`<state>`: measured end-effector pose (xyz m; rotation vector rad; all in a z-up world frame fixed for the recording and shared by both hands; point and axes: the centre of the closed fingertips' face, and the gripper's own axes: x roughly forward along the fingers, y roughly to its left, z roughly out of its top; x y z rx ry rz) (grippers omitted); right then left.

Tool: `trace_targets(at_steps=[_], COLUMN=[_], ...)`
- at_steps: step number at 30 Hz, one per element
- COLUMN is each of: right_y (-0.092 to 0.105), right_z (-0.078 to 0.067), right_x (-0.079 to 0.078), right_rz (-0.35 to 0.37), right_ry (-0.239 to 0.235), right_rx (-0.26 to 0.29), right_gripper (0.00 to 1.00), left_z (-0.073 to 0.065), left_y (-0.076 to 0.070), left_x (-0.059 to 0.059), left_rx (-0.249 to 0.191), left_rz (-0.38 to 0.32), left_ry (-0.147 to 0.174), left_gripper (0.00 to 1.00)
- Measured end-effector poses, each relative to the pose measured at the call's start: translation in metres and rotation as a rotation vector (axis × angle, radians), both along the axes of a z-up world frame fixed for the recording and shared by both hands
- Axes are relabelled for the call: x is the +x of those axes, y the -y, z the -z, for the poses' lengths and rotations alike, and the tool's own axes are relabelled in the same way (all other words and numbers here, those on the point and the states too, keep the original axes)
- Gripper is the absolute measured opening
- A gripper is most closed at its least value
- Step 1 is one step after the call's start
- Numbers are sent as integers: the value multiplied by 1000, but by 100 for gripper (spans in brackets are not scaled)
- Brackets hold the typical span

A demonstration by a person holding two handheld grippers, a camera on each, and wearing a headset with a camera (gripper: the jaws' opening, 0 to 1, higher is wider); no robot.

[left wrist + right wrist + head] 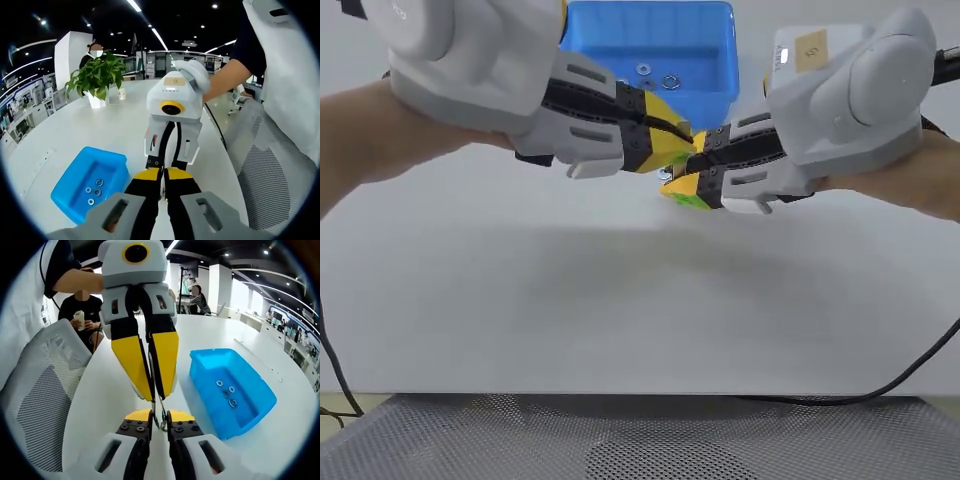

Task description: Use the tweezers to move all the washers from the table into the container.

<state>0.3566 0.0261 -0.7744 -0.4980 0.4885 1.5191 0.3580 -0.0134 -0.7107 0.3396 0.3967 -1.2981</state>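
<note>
Tweezers (162, 415) clamped in left tool (164, 176), tips between narrowed jaws of right tool (160, 417), grip unclear; washers (228, 390) in blue container (201, 365).

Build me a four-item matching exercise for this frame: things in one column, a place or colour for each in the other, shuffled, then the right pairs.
Things:
1. container
2. washers
3. tweezers
4. potted plant

Place or colour:
A. green, standing far down the table
B. thin metal, pinched at the left gripper jaw tips
C. blue, standing on the table
D. lying inside the container

Pairs: 1-C, 2-D, 3-B, 4-A.
</note>
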Motion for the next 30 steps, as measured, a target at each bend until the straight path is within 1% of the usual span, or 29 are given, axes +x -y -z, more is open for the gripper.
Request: trace_targets(at_steps=[2,6,9,10,12,15,16,17,21,22,24,26,30], right_y=[0,-1,-1,0,1,0,0,0,0,0,0,1,2], right_z=[0,-2,-2,-1,1,2,1,1,0,0,0,0,1], right_x=[1,4,2,2,1,-2,-2,-2,-2,-2,-3,-3,-4], right_rz=[3,4,-2,-4,-9,-15,-16,-16,-11,-11,-13,-12,-9], right_ry=[4,0,-5,-8,-5,-9,-9,-11,-12,-13,-11,-12,-17], right_rx=[0,9,11,9,-3,-4,-4,-5,-3,-1,-1,-6,-9], right_gripper=[14,16,16,16,15,14,14,15,17,17,17,17,18], left_z=[0,0,0,0,0,0,0,0,2,2,2,2,1], left_y=[0,1,2,2,1,0,0,0,-1,-1,0,0,0], left_x=[1,0,0,-1,-2,-1,-2,-1,0,0,0,0,2], left_rx=[6,-4,0,-1,1,2,0,2,4,7,17,17,13], left_rz=[-1,-1,-1,3,5,2,5,2,-2,4,10,14,3], left_ry=[10,-11,-9,-17,-17,-20,-32,-23,-27,-33,-30,-19,-27], left_gripper=[6,6,6,6,6,6,6,6,6,6,6,6,6])
